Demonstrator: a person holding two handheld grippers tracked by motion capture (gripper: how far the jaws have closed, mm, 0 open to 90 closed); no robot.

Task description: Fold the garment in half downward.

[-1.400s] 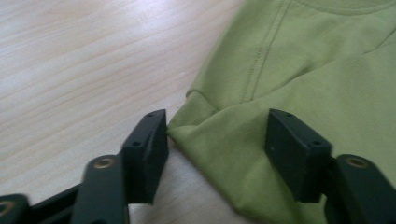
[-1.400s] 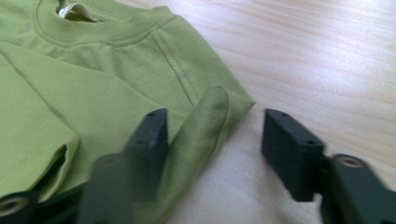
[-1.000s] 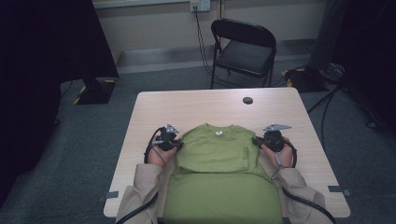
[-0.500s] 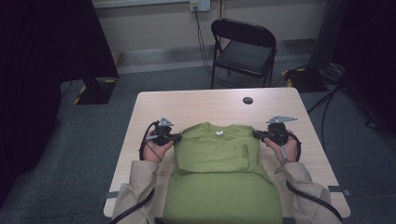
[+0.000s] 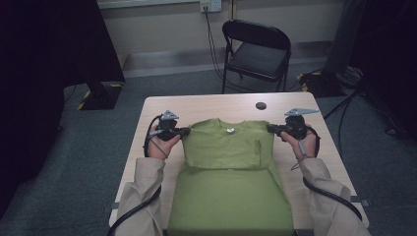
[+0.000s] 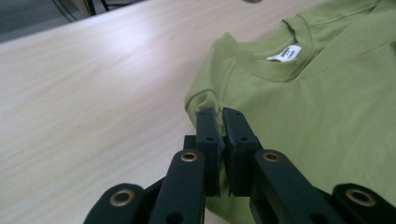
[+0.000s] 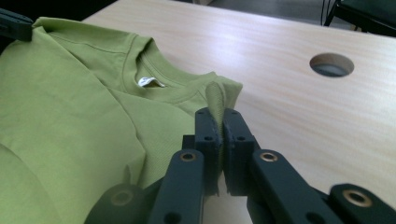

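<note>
A green T-shirt (image 5: 228,167) lies on the pale wooden table (image 5: 211,105), its sleeves folded in, its collar and white label (image 5: 230,130) pointing away from the person. My left gripper (image 5: 184,131) is shut on the shirt's left shoulder corner (image 6: 205,100), and cloth is pinched between its black jaws. At the opposite shoulder my right gripper (image 5: 270,129) is shut on the corner (image 7: 219,93) in the same way. Both shoulder corners are lifted a little off the table. In the right gripper view the left gripper's jaw tip (image 7: 14,25) shows at the top left.
A round cable hole (image 5: 261,105) sits in the table near its far edge, beyond the right gripper. A black folding chair (image 5: 255,49) stands on the carpet behind the table. Bare tabletop flanks the shirt on both sides.
Both hands have risen and drawn apart, carrying the shoulder corners up and stretching the shirt's top edge taut. The jaws stayed closed on the cloth.
</note>
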